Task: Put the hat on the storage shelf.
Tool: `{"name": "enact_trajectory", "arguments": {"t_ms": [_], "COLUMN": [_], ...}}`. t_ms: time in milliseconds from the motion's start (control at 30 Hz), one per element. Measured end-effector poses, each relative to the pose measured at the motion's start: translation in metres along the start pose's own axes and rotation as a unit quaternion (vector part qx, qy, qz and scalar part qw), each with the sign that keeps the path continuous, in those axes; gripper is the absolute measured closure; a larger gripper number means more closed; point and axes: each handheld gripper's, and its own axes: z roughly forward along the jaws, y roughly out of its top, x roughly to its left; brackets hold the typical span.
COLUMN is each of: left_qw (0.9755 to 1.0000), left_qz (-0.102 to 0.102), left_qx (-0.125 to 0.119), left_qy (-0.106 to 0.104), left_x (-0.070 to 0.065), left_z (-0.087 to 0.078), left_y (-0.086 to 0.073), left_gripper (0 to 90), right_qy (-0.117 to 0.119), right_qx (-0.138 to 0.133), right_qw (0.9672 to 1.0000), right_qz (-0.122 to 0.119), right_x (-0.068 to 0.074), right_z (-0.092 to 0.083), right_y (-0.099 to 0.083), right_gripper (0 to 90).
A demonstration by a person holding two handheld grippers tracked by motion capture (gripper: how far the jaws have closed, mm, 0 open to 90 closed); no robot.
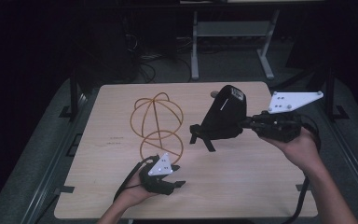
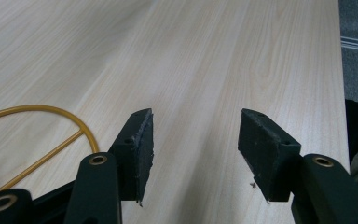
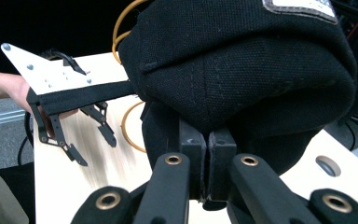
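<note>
Black cap point(image 1: 223, 114) aloft in right gripper point(image 1: 251, 123), beside gold wire stand point(image 1: 156, 122)

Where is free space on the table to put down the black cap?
Bare wood lies along the table near edge, right of the left tongs, under the cap. Crowded: the gold wire stand, left-centre.

A light wood-grain table point(image 1: 242, 196) stands in a dim room, brightly lit from above while everything around it falls into near-black. Beyond the table's far edge, a grey metal frame point(image 1: 195, 44) with upright legs and a crossbar stands on a grey floor point(image 1: 228, 65). Dark cables point(image 1: 144, 60) lie tangled on the floor just left of that frame. Grey rails point(image 1: 51, 158) run along the table's sides.
</note>
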Motion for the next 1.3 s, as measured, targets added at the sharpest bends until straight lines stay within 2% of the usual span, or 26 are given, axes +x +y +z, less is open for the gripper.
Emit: {"name": "enact_trajectory", "arguments": {"t_ms": [567, 733, 1000, 1300], "left_qw": [1.0, 1.0, 1.0, 0.9999], "left_qz": [0.005, 0.004, 0.006, 0.012], "left_qx": [-0.002, -0.003, 0.0, 0.0], "left_qy": [-0.002, -0.001, -0.002, -0.009], "left_x": [0.0, 0.001, 0.0, -0.004], "left_z": [-0.002, -0.002, -0.001, 0.003], "left_y": [-0.001, -0.002, -0.002, -0.001], "left_gripper": [45.0, 45.1, 45.1, 45.1], "right_qy": [0.027, 0.03, 0.053, 0.079], "right_qx": [0.001, 0.003, -0.008, -0.013], "right_qw": [0.9989, 0.9978, 0.9951, 0.9943], "right_qz": [-0.038, -0.059, -0.082, -0.07], "right_x": [0.002, 0.003, 0.007, 0.002], "right_z": [0.024, 0.031, 0.046, 0.077], "right_y": [0.061, 0.08, 0.109, 0.129], "right_gripper": [87.8, 87.8, 87.8, 87.7]}}
